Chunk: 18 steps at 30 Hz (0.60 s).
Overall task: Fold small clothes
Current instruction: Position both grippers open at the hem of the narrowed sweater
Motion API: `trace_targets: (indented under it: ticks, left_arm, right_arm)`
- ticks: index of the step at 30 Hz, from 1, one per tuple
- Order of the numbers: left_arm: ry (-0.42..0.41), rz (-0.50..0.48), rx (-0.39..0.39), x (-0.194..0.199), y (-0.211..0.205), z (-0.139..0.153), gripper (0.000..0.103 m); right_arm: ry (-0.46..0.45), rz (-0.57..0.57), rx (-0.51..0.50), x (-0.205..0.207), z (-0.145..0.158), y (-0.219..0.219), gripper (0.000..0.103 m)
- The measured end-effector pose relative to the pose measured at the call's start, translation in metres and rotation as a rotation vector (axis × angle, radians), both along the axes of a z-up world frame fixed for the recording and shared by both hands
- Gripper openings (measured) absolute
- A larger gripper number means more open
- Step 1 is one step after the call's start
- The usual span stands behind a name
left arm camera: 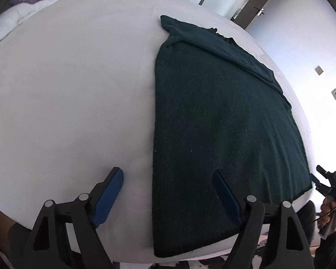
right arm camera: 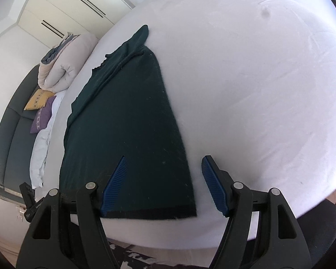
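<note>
Sweater (left arm camera: 212, 123), dark green, lies flat on the bed (left arm camera: 67, 89), sleeves folded in. Left gripper (left arm camera: 168, 192) and right gripper (right arm camera: 163, 183) straddle its near corners, jaws apart, empty. Risk: a shallow pinch catches only the top layer, spoiling the fold.

Both grippers had black plastic frames with triangular cut-outs and round silver screws. Their fingers (right arm camera: 209, 183) carried ribbed blue pads. A dark sleeve (left arm camera: 331, 244) covered the person's wrist.
</note>
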State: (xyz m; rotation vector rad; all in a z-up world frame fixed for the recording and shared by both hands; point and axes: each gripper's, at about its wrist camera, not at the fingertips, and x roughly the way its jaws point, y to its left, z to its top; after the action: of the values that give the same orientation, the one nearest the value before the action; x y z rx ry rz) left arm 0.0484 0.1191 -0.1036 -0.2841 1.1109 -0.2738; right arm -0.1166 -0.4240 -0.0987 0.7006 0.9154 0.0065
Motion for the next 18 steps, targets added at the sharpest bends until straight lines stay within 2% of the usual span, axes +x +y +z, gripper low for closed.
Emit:
trace_targets:
  ticks: [2,5,9,12,18]
  left_arm:
    - [0.012,-0.005,-0.013,-0.002,0.003,0.0,0.079]
    - [0.033,-0.014,-0.014,-0.007,0.011,0.0,0.069]
    - [0.089,-0.014,-0.105,-0.009,0.024,-0.002,0.05]
    - [0.152,-0.012,-0.202,-0.011,0.033,-0.005,0.049]
    - [0.225,-0.019,-0.265,-0.016,0.033,-0.007,0.051]
  right_arm:
    - [0.018,0.01,0.026,-0.001,-0.003,-0.003,0.068]
    - [0.032,0.029,0.043,-0.002,-0.006,-0.005,0.068]
    - [0.041,0.045,0.081,-0.006,-0.006,-0.006,0.068]
    - [0.046,0.05,0.121,-0.006,-0.007,-0.008,0.068]
    - [0.054,0.047,0.193,-0.01,-0.009,-0.013,0.068]
